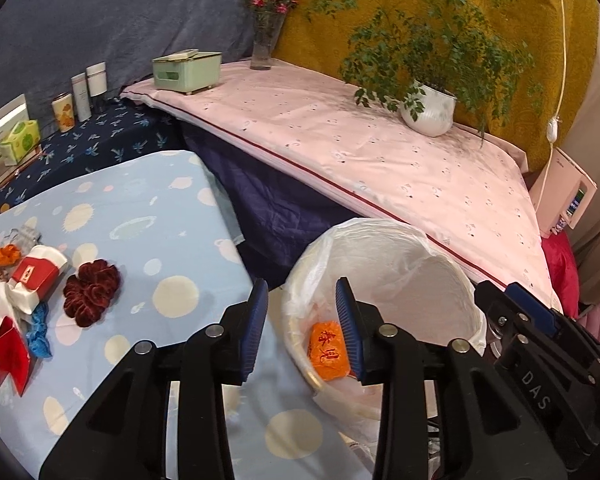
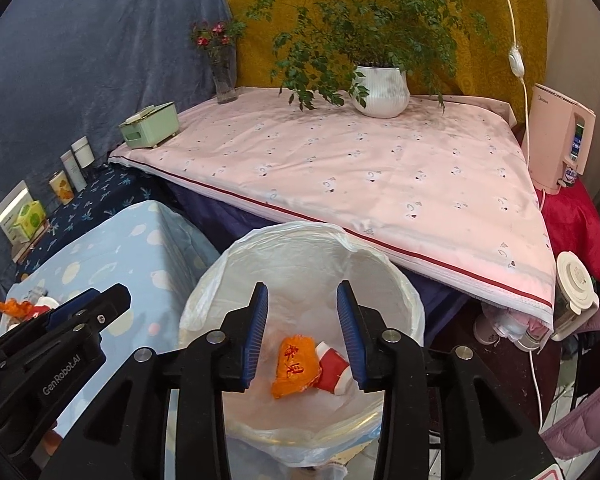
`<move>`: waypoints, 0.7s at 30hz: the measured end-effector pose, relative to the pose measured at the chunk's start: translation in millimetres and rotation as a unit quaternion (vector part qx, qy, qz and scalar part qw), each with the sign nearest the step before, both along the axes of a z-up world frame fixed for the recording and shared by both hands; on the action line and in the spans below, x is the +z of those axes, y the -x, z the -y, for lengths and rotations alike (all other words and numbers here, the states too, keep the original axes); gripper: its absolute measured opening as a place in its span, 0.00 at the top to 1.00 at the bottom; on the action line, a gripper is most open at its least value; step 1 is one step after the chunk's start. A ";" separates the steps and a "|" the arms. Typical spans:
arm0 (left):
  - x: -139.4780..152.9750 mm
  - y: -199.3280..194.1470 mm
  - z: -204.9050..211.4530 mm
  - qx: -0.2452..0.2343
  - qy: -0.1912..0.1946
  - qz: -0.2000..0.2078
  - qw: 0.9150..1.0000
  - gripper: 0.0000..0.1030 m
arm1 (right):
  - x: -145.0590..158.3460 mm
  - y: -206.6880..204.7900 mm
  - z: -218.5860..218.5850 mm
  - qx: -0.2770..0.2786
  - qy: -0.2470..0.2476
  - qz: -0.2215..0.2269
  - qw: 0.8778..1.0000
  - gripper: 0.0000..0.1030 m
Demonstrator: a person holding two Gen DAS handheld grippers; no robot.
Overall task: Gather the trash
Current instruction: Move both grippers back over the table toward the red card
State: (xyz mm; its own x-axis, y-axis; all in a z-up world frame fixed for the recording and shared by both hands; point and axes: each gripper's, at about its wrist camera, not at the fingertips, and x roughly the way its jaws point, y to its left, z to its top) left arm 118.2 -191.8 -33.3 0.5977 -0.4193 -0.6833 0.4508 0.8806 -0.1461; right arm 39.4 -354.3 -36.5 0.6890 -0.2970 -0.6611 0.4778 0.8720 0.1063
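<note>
A low table under a pale blue cloth with cream dots (image 1: 172,216) fills the left of the scene, backed by a grey-blue drape, with a pink-sheeted surface (image 1: 380,152) further right. On the cloth's left edge lies the remaining litter: a small red and white paper carton (image 1: 34,276), crumpled white tissue (image 1: 8,300), a red folded card (image 1: 10,354), and beside them a dark red velvet scrunchie (image 1: 90,294). To the right, off the table's corner, stands the bin lined with a translucent white plastic bag (image 2: 300,248), holding an orange packet with red characters (image 2: 294,366) and a red and white scrap (image 2: 334,368). The left gripper (image 1: 302,332) hangs open and empty at the bin's near rim; the right gripper (image 2: 302,328) gapes empty directly above the packet. The likely slip is grabbing a scrunchie as rubbish, since it touches nothing but sits close to the litter; a loose bag rim could also snag a finger.
</note>
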 end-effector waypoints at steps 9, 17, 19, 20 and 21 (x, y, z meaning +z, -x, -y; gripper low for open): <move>4.4 -2.9 -49.5 0.037 0.002 0.009 0.999 0.67 | 9.8 -9.9 -43.1 0.037 0.006 0.003 0.999 0.60; 5.8 -6.0 -100.7 0.079 -0.003 0.020 0.997 0.66 | 9.7 -23.0 -89.6 0.077 0.011 -0.003 0.997 0.60; 4.5 -7.1 -113.8 0.091 -0.008 0.022 0.996 0.66 | 10.2 -25.5 -101.5 0.086 0.012 -0.003 0.996 0.59; 4.1 -7.8 -120.9 0.096 -0.009 0.022 0.995 0.66 | 10.3 -27.1 -107.9 0.091 0.013 -0.003 0.996 0.59; 3.5 -8.3 -126.9 0.100 -0.009 0.022 0.995 0.66 | 10.1 -28.7 -114.1 0.095 0.014 -0.004 0.995 0.58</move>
